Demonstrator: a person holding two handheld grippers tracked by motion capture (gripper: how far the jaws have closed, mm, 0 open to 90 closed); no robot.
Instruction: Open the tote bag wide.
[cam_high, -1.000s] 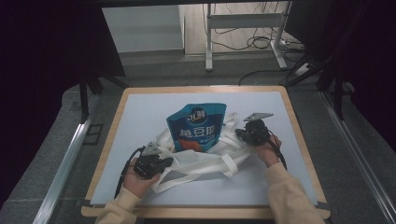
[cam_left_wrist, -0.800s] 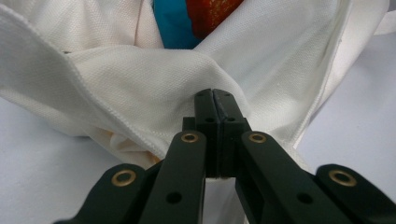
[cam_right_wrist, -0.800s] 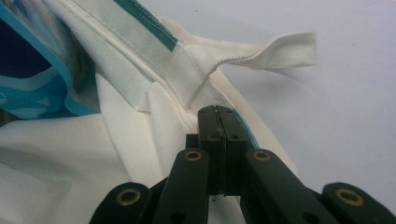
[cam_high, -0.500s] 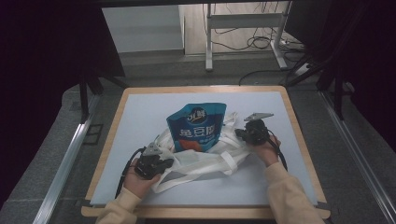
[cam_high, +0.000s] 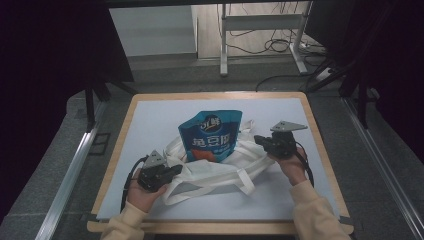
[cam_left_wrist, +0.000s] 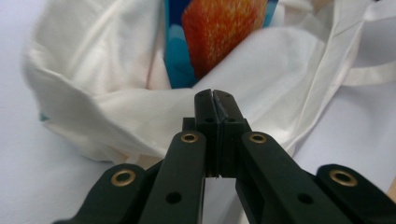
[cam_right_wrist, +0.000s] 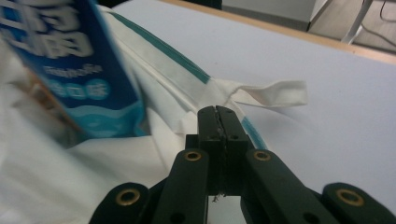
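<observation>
White cotton tote bag (cam_high: 210, 172) lies crumpled mid-table, with a blue snack pouch (cam_high: 211, 137) half inside its mouth, upper end sticking out on the far side. Left gripper (cam_left_wrist: 215, 100) is clenched on the bag's near-left rim cloth; right gripper (cam_right_wrist: 217, 119), at the bag's right edge, is closed, apparently pinching the hem. Limp fabric will sag and slide, so hems and straps are best holds; the pouch looks light, crinkly, and slick.
</observation>
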